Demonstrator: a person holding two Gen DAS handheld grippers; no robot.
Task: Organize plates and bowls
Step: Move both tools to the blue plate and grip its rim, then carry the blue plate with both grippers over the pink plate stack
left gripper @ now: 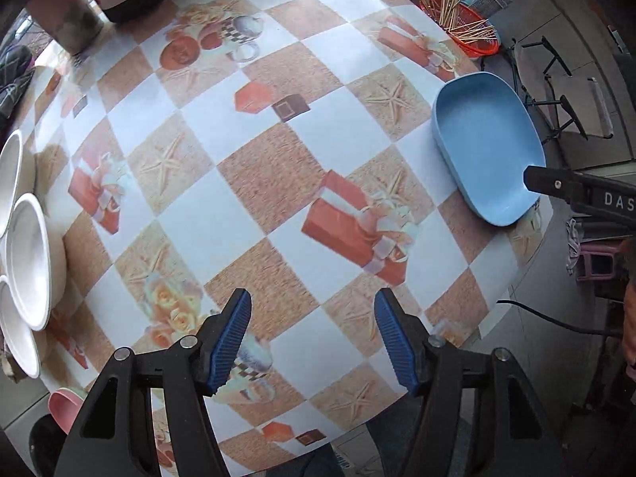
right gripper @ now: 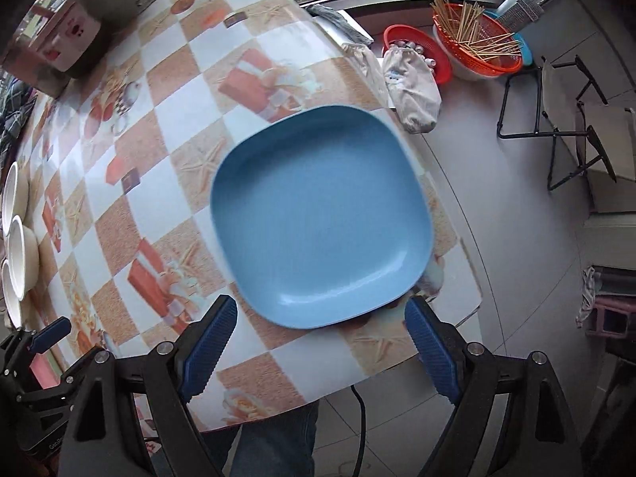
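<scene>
A blue square plate (right gripper: 322,218) lies on the checkered table (right gripper: 167,127) near its right edge; it also shows in the left wrist view (left gripper: 487,147). My right gripper (right gripper: 318,346) is open, its blue pads just short of the plate's near edge and empty. One of its fingers (left gripper: 556,187) shows over the plate's rim in the left wrist view. My left gripper (left gripper: 314,338) is open and empty above the table's middle front. Three white bowls (left gripper: 28,258) sit in a row at the table's left edge, also in the right wrist view (right gripper: 20,246).
A pink dish (left gripper: 63,405) sits at the table's near left corner. Boxes and a canister (left gripper: 71,20) stand at the far end. Red baskets (right gripper: 477,47) with sticks, a cloth bag (right gripper: 409,83) and a folding stool (right gripper: 568,119) are on the floor to the right.
</scene>
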